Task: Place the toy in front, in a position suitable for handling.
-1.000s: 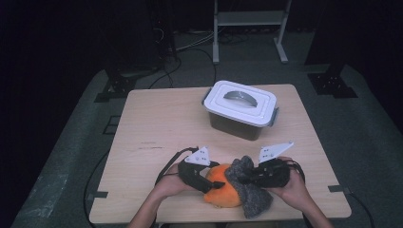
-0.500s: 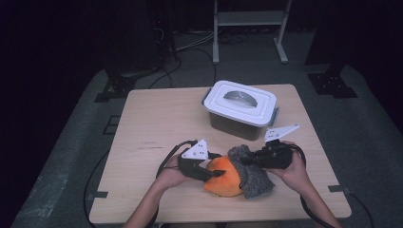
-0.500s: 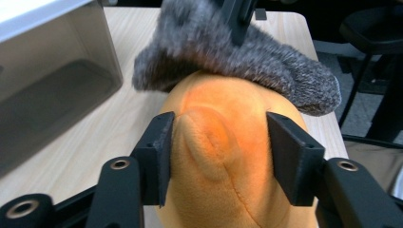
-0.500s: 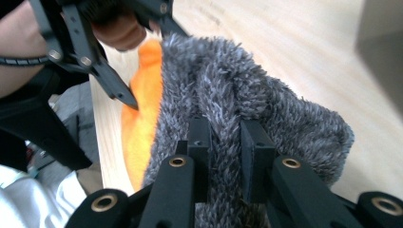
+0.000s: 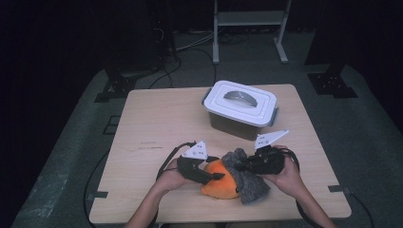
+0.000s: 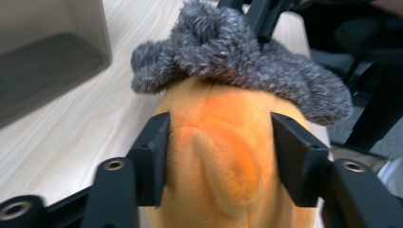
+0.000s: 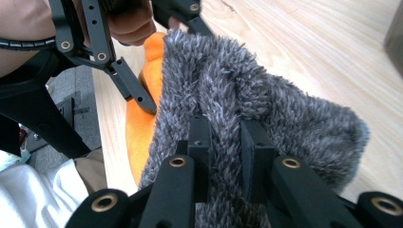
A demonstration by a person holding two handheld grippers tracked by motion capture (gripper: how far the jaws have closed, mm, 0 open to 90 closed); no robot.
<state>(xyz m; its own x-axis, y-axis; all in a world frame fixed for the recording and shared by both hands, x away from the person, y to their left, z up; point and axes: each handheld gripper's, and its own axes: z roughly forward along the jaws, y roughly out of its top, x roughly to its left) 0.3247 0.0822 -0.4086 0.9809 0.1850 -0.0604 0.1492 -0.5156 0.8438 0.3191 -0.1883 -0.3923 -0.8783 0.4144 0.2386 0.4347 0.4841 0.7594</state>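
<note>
- Orange plush toy lay near the front edge of the table, between the two hands, with a grey fuzzy cloth draped over its right half.
- On the left, the left gripper had just been closing, and its jaws pressed both sides of the orange body.
- To the right, the right gripper was clenched on a fold of the grey cloth.
- By my reckoning the cloth was about halfway across the toy; whether it was going on or coming off I couldn't tell, and the rest remained to be done.
- Farther back and to the right stood a storage box, its white lid shut, so its contents were hidden.
</note>
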